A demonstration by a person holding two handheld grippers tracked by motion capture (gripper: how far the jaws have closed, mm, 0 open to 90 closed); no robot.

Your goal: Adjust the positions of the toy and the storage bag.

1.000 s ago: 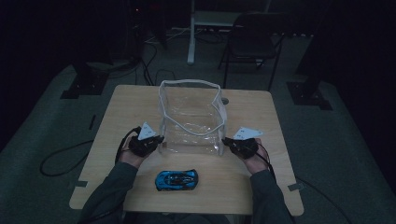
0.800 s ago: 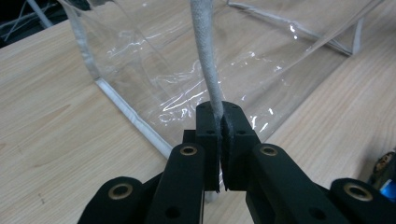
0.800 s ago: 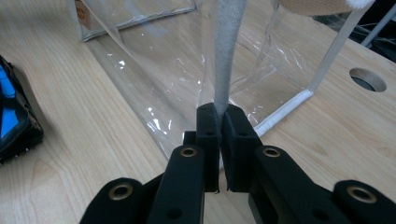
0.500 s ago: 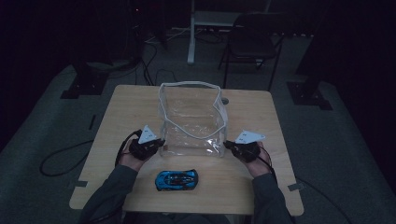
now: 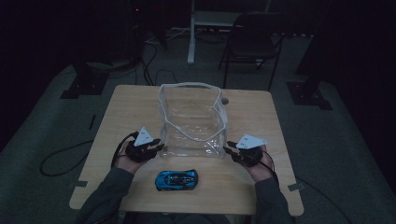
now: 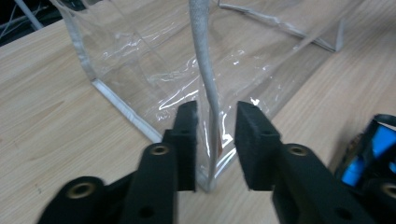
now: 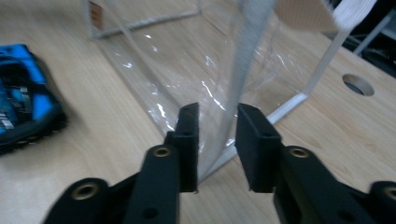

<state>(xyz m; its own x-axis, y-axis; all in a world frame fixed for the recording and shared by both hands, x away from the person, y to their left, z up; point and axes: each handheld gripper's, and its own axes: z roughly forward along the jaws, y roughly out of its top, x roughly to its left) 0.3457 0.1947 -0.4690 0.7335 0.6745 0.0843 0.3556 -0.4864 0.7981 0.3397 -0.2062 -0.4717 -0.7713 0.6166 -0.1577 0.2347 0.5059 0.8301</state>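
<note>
Dim room all around, with a dark chair (image 5: 254,35) and some stands and cables on the floor beyond the far edge of the light wooden table (image 5: 121,107). Sitting in the middle of that table is a clear plastic bag (image 5: 194,123), upright, mouth facing up, white trim along its edges. Its wider faces run left to right across the table as the high view sees it, so the narrow ends face the two hands.

On the near side, between the person's forearms and just in front of the bag, lies a blue toy car (image 5: 176,179). It's lying lengthwise left to right, parallel to the bag's front. I can't tell which end is the nose. It's close to the bag but not touching it.

The left gripper (image 6: 215,119) is at the bag's near left corner, and its jaws have just been opening: the white corner seam runs up between the pads with a small gap on either side, so nothing's pinched. Same story on the right gripper (image 7: 217,121) at the near right corner: jaws have just been opening, seam standing loose between them.

A round cable hole (image 7: 358,84) in the tabletop sits behind the bag's right end.
</note>
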